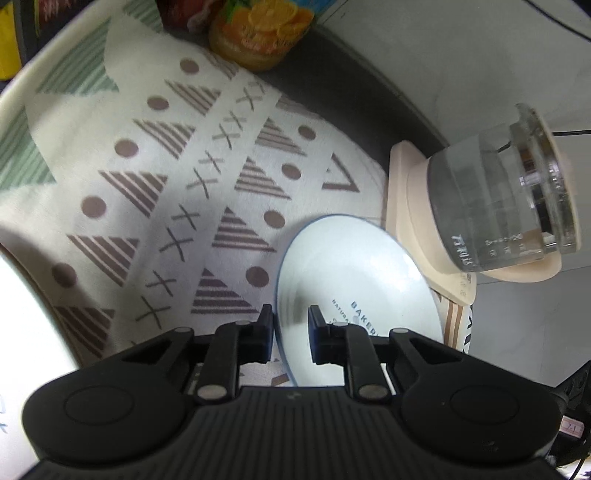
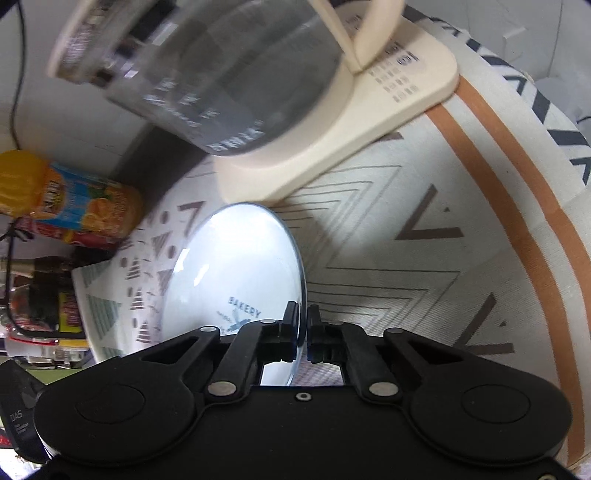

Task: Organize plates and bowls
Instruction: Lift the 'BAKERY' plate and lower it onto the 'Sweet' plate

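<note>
A white plate (image 1: 354, 291) with a blue rim and "BAKERY" print is held above the patterned tablecloth (image 1: 155, 177). My left gripper (image 1: 290, 325) has its two fingers on either side of the plate's rim, with a visible gap; whether it grips is unclear. In the right wrist view the same plate (image 2: 229, 273) is pinched at its rim between the nearly closed fingers of my right gripper (image 2: 302, 325). A second white dish edge (image 1: 22, 317) shows at the far left of the left wrist view.
A glass kettle (image 1: 506, 206) on a cream base (image 1: 402, 206) stands just beyond the plate; it also shows in the right wrist view (image 2: 207, 74). An orange drink bottle (image 1: 258, 33) and other packages stand at the table's back by the wall.
</note>
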